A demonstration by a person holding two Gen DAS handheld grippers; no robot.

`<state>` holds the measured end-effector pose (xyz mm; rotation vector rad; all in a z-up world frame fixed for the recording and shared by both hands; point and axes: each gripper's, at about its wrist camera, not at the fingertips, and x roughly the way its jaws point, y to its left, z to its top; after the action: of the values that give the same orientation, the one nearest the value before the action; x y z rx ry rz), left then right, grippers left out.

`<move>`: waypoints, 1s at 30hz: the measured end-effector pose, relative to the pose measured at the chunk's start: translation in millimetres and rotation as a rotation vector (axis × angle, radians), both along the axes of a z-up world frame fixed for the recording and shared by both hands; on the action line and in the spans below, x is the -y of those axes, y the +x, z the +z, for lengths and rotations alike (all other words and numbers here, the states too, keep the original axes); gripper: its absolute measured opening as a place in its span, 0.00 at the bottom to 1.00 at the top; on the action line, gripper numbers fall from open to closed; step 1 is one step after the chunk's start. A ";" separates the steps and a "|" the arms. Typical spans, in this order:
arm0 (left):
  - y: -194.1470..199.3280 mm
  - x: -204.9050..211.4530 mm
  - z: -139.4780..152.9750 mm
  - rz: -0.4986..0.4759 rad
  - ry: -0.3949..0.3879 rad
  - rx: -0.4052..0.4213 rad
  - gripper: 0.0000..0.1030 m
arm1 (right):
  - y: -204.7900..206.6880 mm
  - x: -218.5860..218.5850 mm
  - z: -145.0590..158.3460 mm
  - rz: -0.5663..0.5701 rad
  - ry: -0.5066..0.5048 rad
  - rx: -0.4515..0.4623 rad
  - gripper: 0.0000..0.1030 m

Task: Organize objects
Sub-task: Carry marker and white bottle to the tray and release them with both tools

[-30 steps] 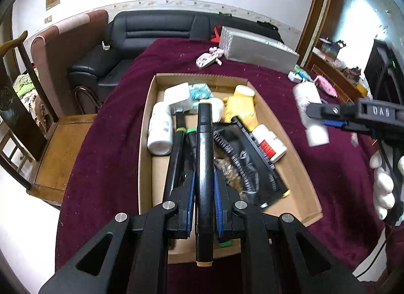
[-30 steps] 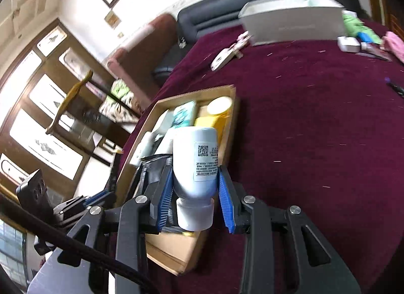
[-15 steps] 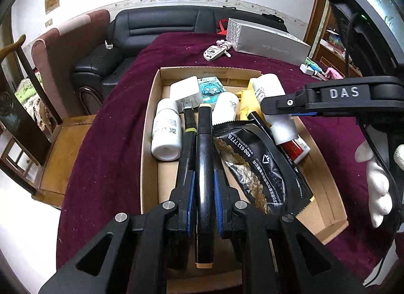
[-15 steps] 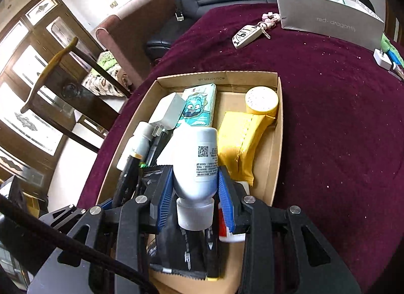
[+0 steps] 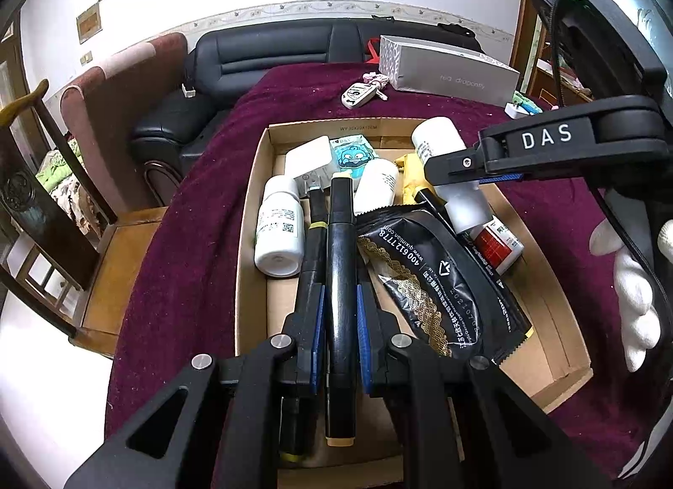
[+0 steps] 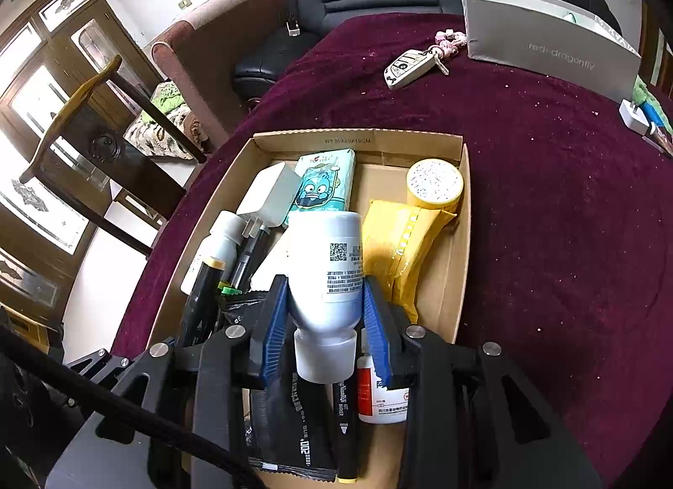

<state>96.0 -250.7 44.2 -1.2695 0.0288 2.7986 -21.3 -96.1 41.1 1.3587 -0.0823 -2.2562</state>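
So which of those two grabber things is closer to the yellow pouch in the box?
Right. The right gripper, clamped on a white bottle, hovers just beside the yellow pouch. The left gripper, holding a black marker, sits across the cardboard box.

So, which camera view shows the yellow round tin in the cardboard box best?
The right wrist view: the yellow round tin lies open to sight in the far right corner of the cardboard box, lid speckled. In the left wrist view it is hidden behind the white bottle held by the right gripper.
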 end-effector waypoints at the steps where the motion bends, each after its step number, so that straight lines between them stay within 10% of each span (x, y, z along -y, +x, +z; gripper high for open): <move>1: 0.1 -0.1 0.3 0.000 -0.001 -0.002 0.11 | -0.2 0.5 -0.4 0.000 0.004 0.000 0.32; 30: 2.3 2.8 -0.5 0.041 -0.050 -0.043 0.11 | -23.1 17.7 -13.4 -0.024 0.098 -0.002 0.32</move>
<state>98.2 -253.5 43.7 -1.2342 0.0768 2.8775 -44.4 -113.8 27.7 1.4131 0.0131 -2.3083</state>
